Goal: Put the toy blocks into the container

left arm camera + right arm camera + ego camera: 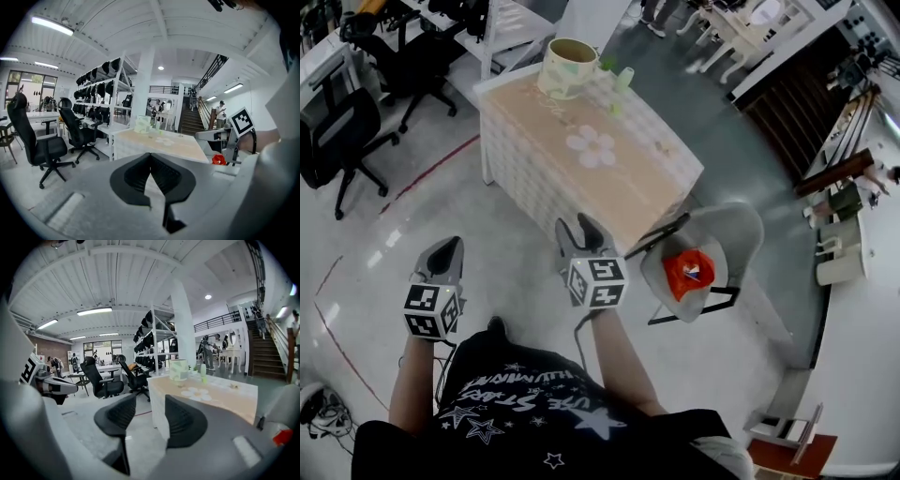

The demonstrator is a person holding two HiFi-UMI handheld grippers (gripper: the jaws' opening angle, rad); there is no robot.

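- The left claw (442, 251) is sitting pressed together and empty; the right claw (581, 230) is standing spread with nothing between, probably readied for a grab.
- Both are hanging over the floor (516, 272), short of the tabletop (534, 112).
- The green blocks (623, 79) are lying beside the container (567, 67) at the far end, not yet inside.

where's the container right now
Head view, upper middle: the container stands on the table's far corner, just left of the small green blocks.
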